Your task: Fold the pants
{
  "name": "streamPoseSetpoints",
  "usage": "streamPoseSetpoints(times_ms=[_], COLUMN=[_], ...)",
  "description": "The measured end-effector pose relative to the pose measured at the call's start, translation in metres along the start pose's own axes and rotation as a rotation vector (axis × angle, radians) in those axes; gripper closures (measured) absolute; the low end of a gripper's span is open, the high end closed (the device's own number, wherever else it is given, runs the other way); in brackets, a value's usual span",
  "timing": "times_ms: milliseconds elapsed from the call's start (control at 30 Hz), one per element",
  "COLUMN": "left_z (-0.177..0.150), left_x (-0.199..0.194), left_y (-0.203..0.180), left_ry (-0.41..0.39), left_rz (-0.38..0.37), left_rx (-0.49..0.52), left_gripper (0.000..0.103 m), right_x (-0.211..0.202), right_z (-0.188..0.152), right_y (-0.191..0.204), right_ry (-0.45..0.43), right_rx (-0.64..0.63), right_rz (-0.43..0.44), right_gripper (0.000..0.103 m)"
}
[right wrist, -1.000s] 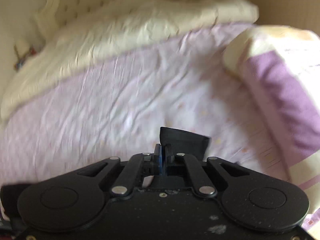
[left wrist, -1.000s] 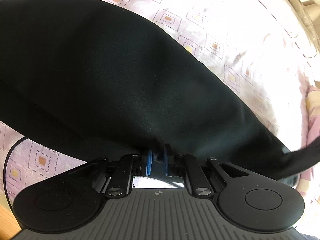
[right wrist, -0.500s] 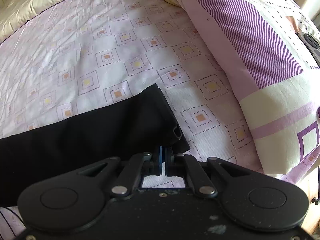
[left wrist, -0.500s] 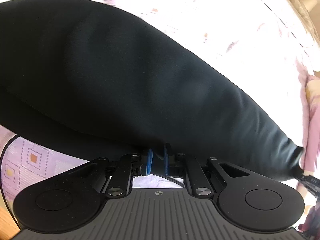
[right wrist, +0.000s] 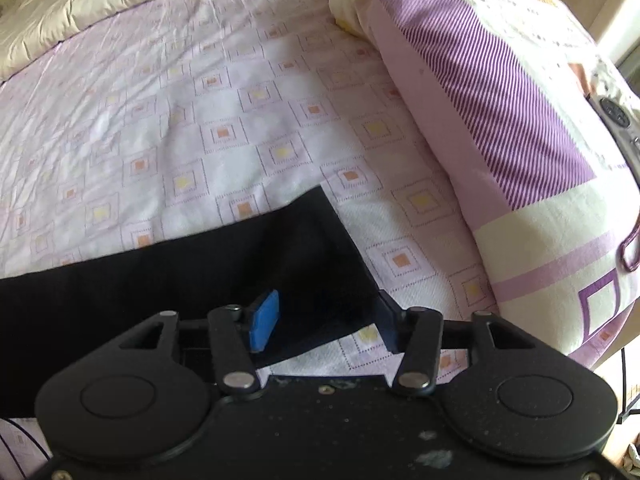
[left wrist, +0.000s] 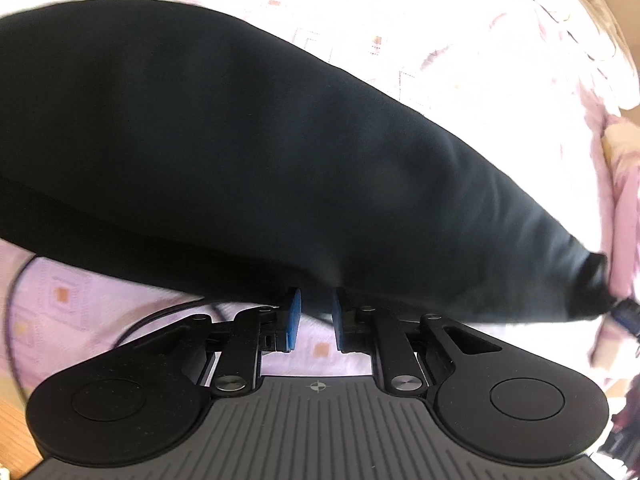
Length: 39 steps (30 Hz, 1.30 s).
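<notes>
Black pants (left wrist: 248,152) lie stretched across the patterned bed sheet and fill most of the left wrist view. My left gripper (left wrist: 314,316) is at their near edge, its blue pads a small gap apart with a fold of the black fabric between the tips. In the right wrist view one end of the pants (right wrist: 224,280) lies flat on the sheet. My right gripper (right wrist: 326,320) is wide open just above that end, holding nothing.
A large pillow (right wrist: 520,152) with purple stripes lies to the right of the pants' end. A cream duvet (right wrist: 120,12) is bunched along the far side of the bed. The pink and white sheet (right wrist: 200,120) stretches beyond the pants.
My right gripper has opened and let go of the pants' end, which now lies flat on the sheet. My left gripper's pads have parted slightly.
</notes>
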<state>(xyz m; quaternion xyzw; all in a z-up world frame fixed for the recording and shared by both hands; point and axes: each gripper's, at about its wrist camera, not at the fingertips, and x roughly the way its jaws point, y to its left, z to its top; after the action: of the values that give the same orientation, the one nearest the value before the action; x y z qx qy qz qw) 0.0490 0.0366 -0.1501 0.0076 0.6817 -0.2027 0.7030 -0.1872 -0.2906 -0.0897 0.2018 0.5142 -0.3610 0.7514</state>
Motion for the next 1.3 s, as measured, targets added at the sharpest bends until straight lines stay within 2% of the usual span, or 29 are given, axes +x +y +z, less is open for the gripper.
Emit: streamPoseSetpoints(times_ms=[100, 300, 433, 467, 533, 567, 667, 767, 833, 933, 1000, 1100, 1167, 1233, 1267, 1300], left_z=[-0.011, -0.021, -0.011, -0.008, -0.001, 0.003, 0.016, 0.027, 0.031, 0.032, 0.035, 0.043, 0.045, 0.048, 0.049, 0.050], left_x=[-0.015, -0.046, -0.062, -0.065, -0.069, -0.071, -0.077, -0.081, -0.082, -0.082, -0.083, -0.087, -0.096, -0.099, -0.101, -0.102], left_y=[0.011, 0.047, 0.078, 0.086, 0.099, 0.106, 0.122, 0.141, 0.147, 0.148, 0.157, 0.174, 0.185, 0.193, 0.197, 0.201], left_ry=[-0.024, -0.091, -0.124, -0.131, -0.144, -0.149, -0.151, -0.143, -0.140, -0.136, -0.132, -0.126, -0.129, -0.134, -0.135, -0.135], left_rz=[0.014, 0.077, 0.125, 0.131, 0.141, 0.144, 0.136, 0.123, 0.125, 0.125, 0.125, 0.110, 0.106, 0.105, 0.104, 0.104], left_rx=[-0.014, -0.101, -0.123, -0.124, -0.120, -0.114, -0.073, -0.006, 0.051, 0.143, 0.197, 0.246, 0.264, 0.273, 0.276, 0.279], left_gripper=[0.087, 0.086, 0.086, 0.086, 0.084, 0.080, 0.078, 0.078, 0.078, 0.078, 0.078, 0.078, 0.078, 0.077, 0.077, 0.077], right_x=[-0.021, -0.034, -0.036, -0.039, -0.043, -0.046, -0.051, -0.053, -0.052, -0.054, -0.047, -0.040, -0.038, -0.033, -0.030, -0.027], right_z=[0.004, -0.001, -0.017, -0.022, -0.033, -0.039, -0.061, -0.085, -0.103, -0.127, -0.134, -0.140, -0.144, -0.148, -0.151, -0.153], right_y=[0.013, 0.072, 0.128, 0.145, 0.175, 0.190, 0.237, 0.279, 0.304, 0.335, 0.349, 0.359, 0.364, 0.368, 0.369, 0.369], right_ry=[-0.071, -0.109, -0.032, -0.003, 0.052, 0.080, 0.163, 0.239, 0.278, 0.285, 0.282, 0.265, 0.247, 0.247, 0.253, 0.259], right_rx=[-0.020, -0.213, -0.337, -0.355, -0.368, -0.368, -0.352, -0.286, -0.233, -0.181, -0.120, 0.021, 0.139, 0.251, 0.310, 0.361], right_rz=[0.060, 0.318, 0.491, 0.556, 0.659, 0.695, 0.772, 0.791, 0.773, 0.734, 0.708, 0.703, 0.697, 0.681, 0.684, 0.689], right_gripper=[0.049, 0.048, 0.047, 0.047, 0.047, 0.047, 0.047, 0.047, 0.046, 0.045, 0.039, 0.037, 0.028, 0.025, 0.026, 0.035])
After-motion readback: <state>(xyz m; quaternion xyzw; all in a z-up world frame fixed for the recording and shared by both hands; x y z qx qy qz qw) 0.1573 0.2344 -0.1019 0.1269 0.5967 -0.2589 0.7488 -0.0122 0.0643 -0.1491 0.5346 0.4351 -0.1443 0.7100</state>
